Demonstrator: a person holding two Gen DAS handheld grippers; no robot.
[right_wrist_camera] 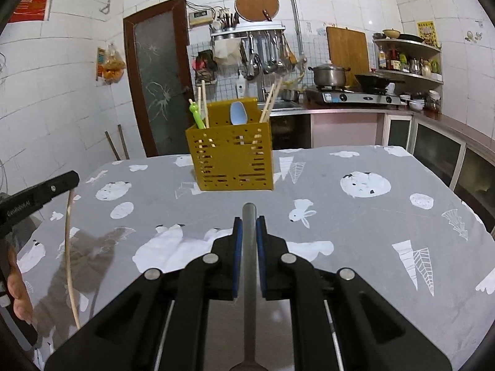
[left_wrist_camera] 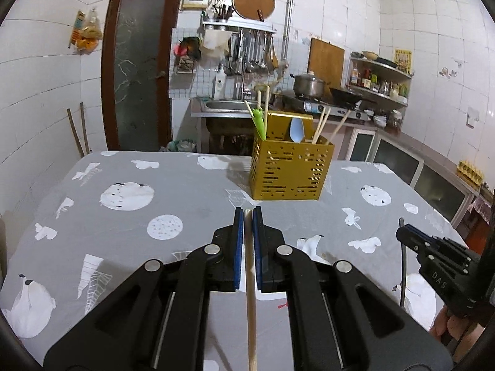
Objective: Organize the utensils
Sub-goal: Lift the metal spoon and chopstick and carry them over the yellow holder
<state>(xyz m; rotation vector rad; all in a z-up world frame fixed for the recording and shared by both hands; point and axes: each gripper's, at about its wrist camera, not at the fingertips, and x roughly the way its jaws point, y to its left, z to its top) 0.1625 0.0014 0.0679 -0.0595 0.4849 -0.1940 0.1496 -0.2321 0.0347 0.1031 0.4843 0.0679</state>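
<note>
left tongs (left_wrist_camera: 248,216) grip chopstick (left_wrist_camera: 251,293); right tongs (right_wrist_camera: 249,225) grip utensil handle (right_wrist_camera: 249,278).

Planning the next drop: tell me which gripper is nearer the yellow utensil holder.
Too close to call. The left gripper, shut on a wooden chopstick, faces the yellow utensil holder ahead and slightly right; the right gripper, shut on a grey metal handle, faces it ahead and slightly left.
</note>
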